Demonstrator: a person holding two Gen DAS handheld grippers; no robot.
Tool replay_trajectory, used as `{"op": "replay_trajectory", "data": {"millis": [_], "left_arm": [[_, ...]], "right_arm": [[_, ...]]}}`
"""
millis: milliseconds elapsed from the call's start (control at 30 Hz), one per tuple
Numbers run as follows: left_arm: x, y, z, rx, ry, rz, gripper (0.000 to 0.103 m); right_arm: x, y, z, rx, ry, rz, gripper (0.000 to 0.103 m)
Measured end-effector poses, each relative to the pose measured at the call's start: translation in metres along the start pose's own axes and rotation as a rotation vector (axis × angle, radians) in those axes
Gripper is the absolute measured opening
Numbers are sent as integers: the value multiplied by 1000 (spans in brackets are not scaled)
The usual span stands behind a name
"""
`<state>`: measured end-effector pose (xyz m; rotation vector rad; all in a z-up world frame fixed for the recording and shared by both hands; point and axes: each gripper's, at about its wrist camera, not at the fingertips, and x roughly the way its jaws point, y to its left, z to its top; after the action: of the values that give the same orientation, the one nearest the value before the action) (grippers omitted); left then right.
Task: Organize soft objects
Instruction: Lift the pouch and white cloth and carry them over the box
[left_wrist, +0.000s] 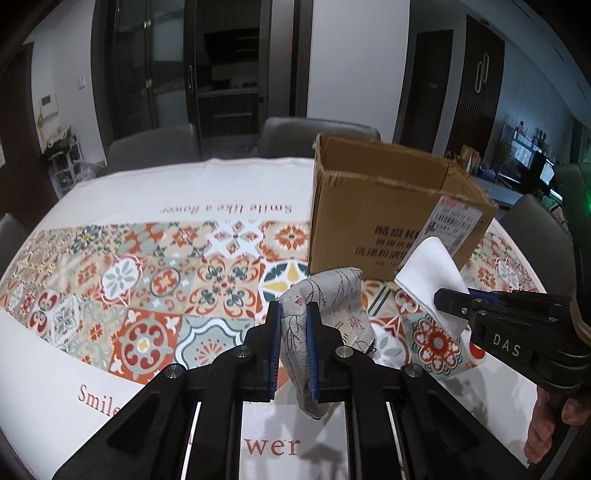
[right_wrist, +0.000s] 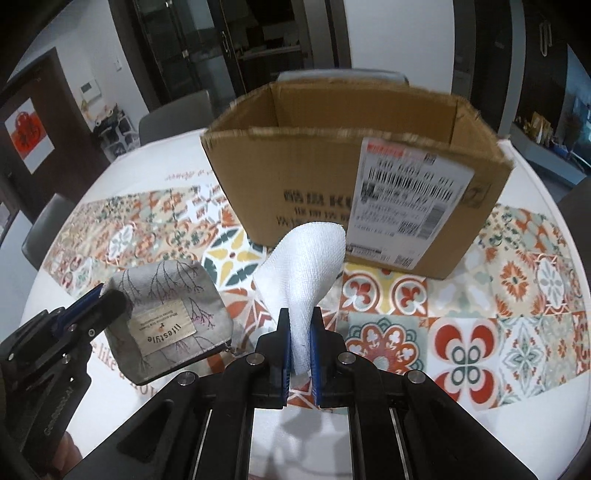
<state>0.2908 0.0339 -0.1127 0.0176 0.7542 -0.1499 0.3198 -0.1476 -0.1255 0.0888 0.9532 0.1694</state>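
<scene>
Pretty dim room overall. The round table (left_wrist: 110, 192) wears a white cloth with a band of orange and teal tile print. Behind the table sit grey chairs (left_wrist: 151, 146), and past them white walls and tall dark glass-door cabinets (left_wrist: 147, 70). Left of the table there's a dark door with a red paper decoration (right_wrist: 27, 131).

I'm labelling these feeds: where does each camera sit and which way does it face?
Left wrist: on the left tongs, facing forward and down over the grey pouch they grip; fingers show at right.
Right wrist: on the right tongs, facing the cardboard box, gripping the white cloth.
Shared: both tongs, both items, box, patterned tablecloth.
</scene>
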Motion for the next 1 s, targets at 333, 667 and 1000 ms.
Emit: {"op": "replay_trajectory", "data": {"millis": [333,667,1000], "left_arm": [[-32,-10,22,34,-114,13,14],[-59,-23,47,56,-228,5,14],[-77,-30,69,70,-315,-1,14]], "right_arm": [[-42,1,11,11,-94,8,10],[-79,-1,24,22,-200,1,10],[-106,-2,38,23,-284,2,10]]}}
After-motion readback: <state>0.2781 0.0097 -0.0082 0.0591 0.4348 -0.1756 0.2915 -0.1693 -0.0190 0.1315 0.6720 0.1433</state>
